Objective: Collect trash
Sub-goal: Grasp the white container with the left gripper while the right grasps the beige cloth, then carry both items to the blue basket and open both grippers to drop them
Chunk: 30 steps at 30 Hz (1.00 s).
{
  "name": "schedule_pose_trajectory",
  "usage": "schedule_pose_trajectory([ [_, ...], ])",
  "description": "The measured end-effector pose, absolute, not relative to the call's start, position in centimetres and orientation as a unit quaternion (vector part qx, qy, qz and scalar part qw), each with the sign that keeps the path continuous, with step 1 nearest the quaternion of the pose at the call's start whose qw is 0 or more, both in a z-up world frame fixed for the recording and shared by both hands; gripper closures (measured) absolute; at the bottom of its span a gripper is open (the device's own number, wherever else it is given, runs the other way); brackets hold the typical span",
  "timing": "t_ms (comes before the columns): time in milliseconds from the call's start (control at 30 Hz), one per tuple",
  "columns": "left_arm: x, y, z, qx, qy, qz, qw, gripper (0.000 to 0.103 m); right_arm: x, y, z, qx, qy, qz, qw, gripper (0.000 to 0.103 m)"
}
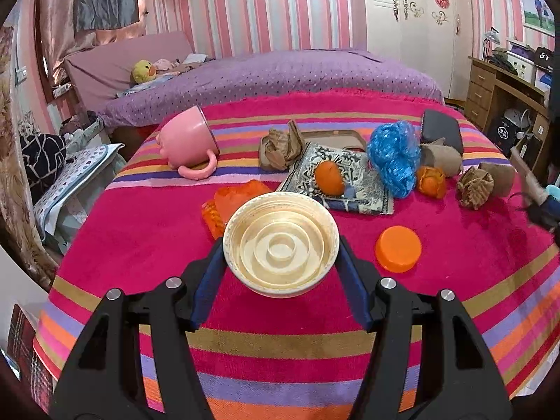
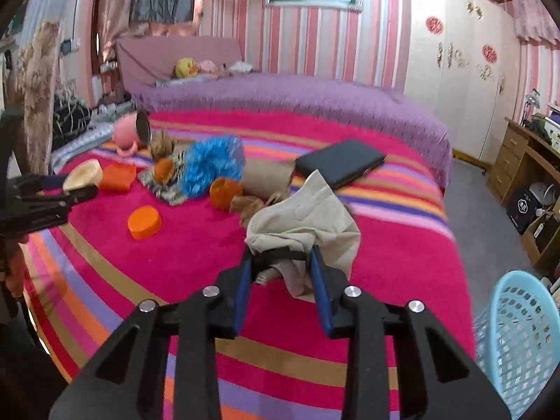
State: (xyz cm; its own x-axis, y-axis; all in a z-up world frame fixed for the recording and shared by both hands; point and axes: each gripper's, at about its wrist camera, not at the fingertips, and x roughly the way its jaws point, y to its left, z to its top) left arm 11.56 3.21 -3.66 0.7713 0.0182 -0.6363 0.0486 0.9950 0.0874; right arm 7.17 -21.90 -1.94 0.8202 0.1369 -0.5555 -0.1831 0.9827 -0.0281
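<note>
The left tongs [image 1: 281, 255] point forward and downward over the striped blanket [image 1: 140, 245] on the bed, their two blue-padded fingers [image 1: 210, 280] spread about halfway and pressing on either side of a cream plastic lid [image 1: 281, 245], which they hold hollow side up above the blanket. In the right wrist view the same tongs come in from the left edge with the lid tilted at their tip.

The right tongs [image 2: 281, 255] also slant downward, nearer the bed's right side. Their fingers are drawn fairly close together and pinch a crumpled beige cloth or paper [image 2: 308, 224]; its bulk stands up beyond the fingertips and a fold hangs down between them. The view is blurred, so whether the piece is lifted clear of the blanket I cannot tell.

The rest of the trash lies on the blanket ahead: an orange cap [image 1: 398, 248] just right of the held lid, an orange wrapper [image 1: 238, 199] behind the lid, an orange [image 1: 329, 177] on a patterned pouch [image 1: 350, 182], a blue crumpled bag [image 1: 395, 157], an orange cup [image 1: 431, 181], and wads of brown paper [image 1: 281, 147]. A pink mug [image 1: 189, 143] lies on its side at the far left, a dark case [image 1: 441, 129] at the far right. A light blue basket [image 2: 521, 343] stands beside the bed, at the lower right of the right wrist view.
</note>
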Motion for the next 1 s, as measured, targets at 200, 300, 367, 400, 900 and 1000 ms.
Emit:
schedule_pose_trajectory([
  [200, 10.9, 0.8, -2.5, 0.053, 0.323, -0.026, 0.945, 0.043, 5.6, -25.6, 0.1, -0.030, 0.258, 0.062, 0.964, 0.071],
  [300, 10.6, -1.3, -2.0, 0.059, 0.313, -0.032, 0.947, 0.043, 5.7, -27.5, 0.0, -0.025, 0.259, 0.048, 0.964, 0.071],
  [367, 10.7, -2.7, -1.6, 0.049, 0.313, -0.044, 0.947, 0.043, 5.5, -29.4, 0.4, -0.024, 0.252, 0.040, 0.967, 0.071],
  [400, 10.6, -4.0, -1.0, 0.045, 0.308, -0.052, 0.949, 0.043, 5.3, -30.3, 0.7, -0.023, 0.247, 0.040, 0.968, 0.071],
  [900, 9.5, -23.5, 0.8, 0.074, 0.285, -0.137, 0.946, 0.043, 0.1, -49.3, -0.2, 0.046, 0.258, -0.064, 0.963, 0.071],
  [1000, 9.2, -27.6, -0.3, 0.078, 0.295, -0.164, 0.938, 0.043, -1.0, -51.8, -1.3, 0.049, 0.271, -0.089, 0.957, 0.071],
])
